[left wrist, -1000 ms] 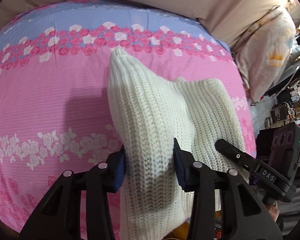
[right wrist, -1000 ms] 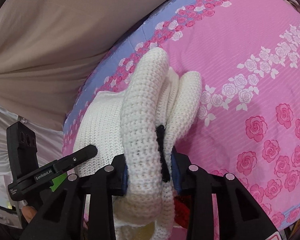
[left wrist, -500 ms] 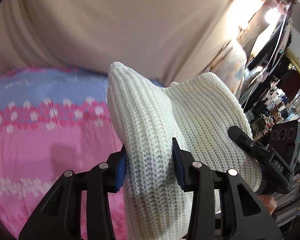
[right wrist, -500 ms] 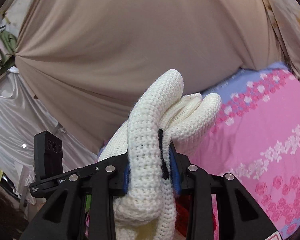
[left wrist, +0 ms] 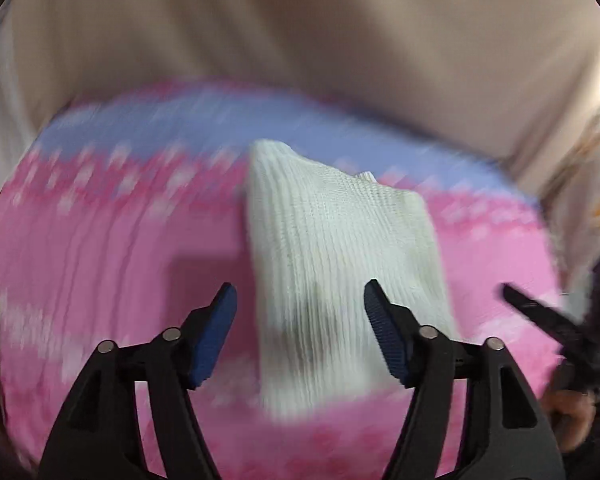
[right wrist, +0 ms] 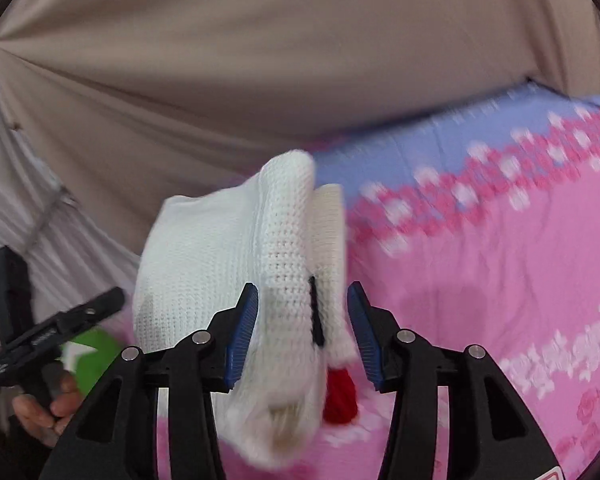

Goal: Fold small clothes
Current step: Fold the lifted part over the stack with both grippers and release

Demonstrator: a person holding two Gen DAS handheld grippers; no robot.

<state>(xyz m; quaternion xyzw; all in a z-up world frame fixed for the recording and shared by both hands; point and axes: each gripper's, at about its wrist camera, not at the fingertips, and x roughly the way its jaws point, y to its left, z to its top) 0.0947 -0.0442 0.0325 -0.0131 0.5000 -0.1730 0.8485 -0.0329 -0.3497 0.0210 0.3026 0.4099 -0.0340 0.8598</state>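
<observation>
Fingers of the left gripper [left wrist: 300, 312] and right gripper [right wrist: 302, 312] are spread, clear of the white knitted garment [left wrist: 340, 264], which is seen folded over the pink flowered bedsheet [left wrist: 100, 260]. Release seems done; flattening or stowing is judged next.

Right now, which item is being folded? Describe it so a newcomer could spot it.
Look at the pink flowered bedsheet in front of the beige curtain. Between both open grippers is a cream knitted garment, folded thick. It is the only ribbed, woolly, pale thing there, with a red bit at its edge.
</observation>
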